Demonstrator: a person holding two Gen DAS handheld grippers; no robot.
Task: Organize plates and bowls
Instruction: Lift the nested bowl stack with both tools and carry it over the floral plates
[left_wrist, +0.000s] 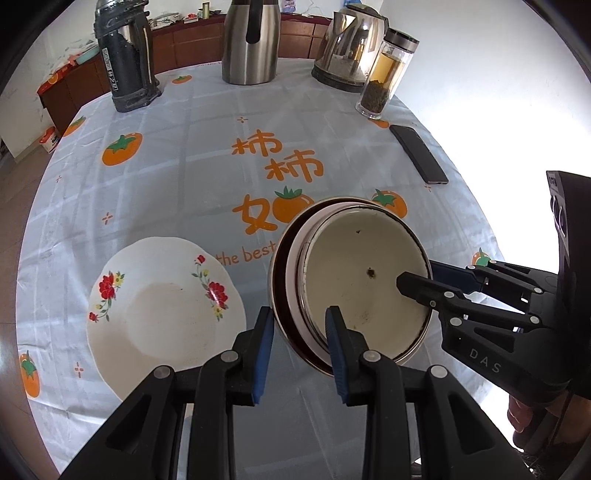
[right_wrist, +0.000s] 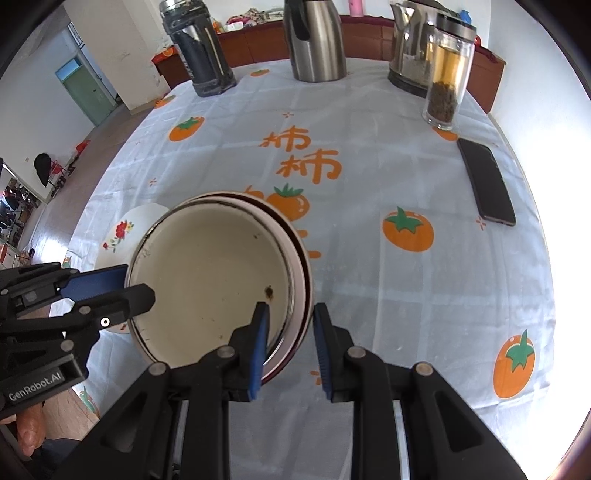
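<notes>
- Plate (left_wrist: 162, 306): white glazed ceramic, wavy rim, shallow well, red flower sprays painted on it. It lies flat on the cloth (left_wrist: 207, 173), just left of the bowls, and no gripper touches it.
- Left gripper (left_wrist: 300, 334): black plastic linkage with blue ribbed pads. Its jaws stand spread, one pad left of the bowls' near-left rim outside the wall, the other inside the top bowl; whether the pads press the wall I cannot tell.
- Bowls (left_wrist: 354, 280): round enamelled metal, cream and scuffed inside with a dark chipped spot, thin dark rim. They are nested, with a pale band and a dark brown outer rim showing around the top one. The stack looks tilted, in front of the orange printed writing.
- Right gripper (right_wrist: 290, 319): the same black and blue build, jaws spread astride the bowls' right rim, left pad inside near the chip, right pad outside over the cloth. From the left wrist view it reaches in from the right, one finger over the rim; contact is unclear.
- Cloth: pale, glossy, checked, printed with orange persimmons.
- Phone (left_wrist: 419, 154): flat, dark, rectangular, well behind and right of the bowls.
</notes>
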